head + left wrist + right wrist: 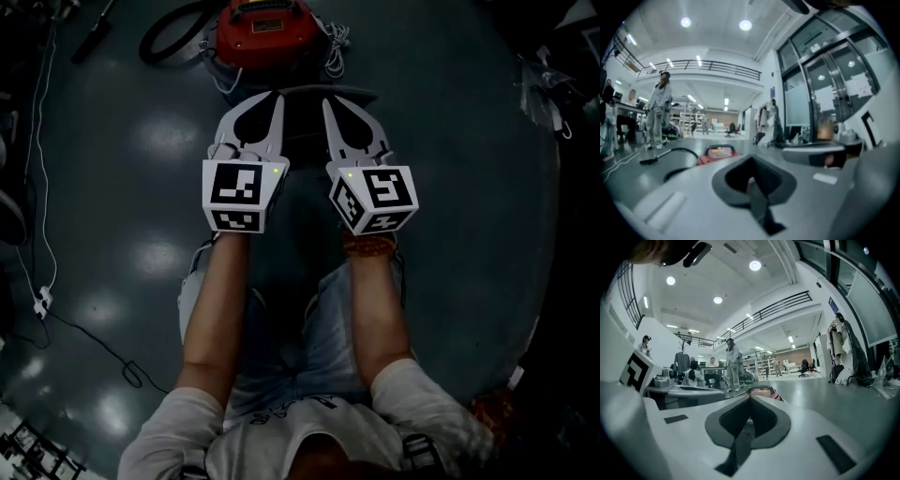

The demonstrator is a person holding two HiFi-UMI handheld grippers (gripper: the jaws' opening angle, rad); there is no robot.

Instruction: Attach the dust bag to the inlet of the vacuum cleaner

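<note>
Left gripper (270,98) and right gripper (330,105) are both sitting closed, empty, pointing level. Vacuum cleaner (265,33) is lying dead ahead, left gripper lining up closer (dust bag isn't showing).

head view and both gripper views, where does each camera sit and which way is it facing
Head view: on the person's head, facing steeply down at the floor and vacuum; shows both forearms, left gripper and right gripper.
Left gripper view: on the left gripper, facing about level toward the vacuum; shows its shut jaws, right gripper beside.
Right gripper view: on the right gripper, same heading; shows its shut jaws, left gripper beside.
Shared: all three see the vacuum.
</note>
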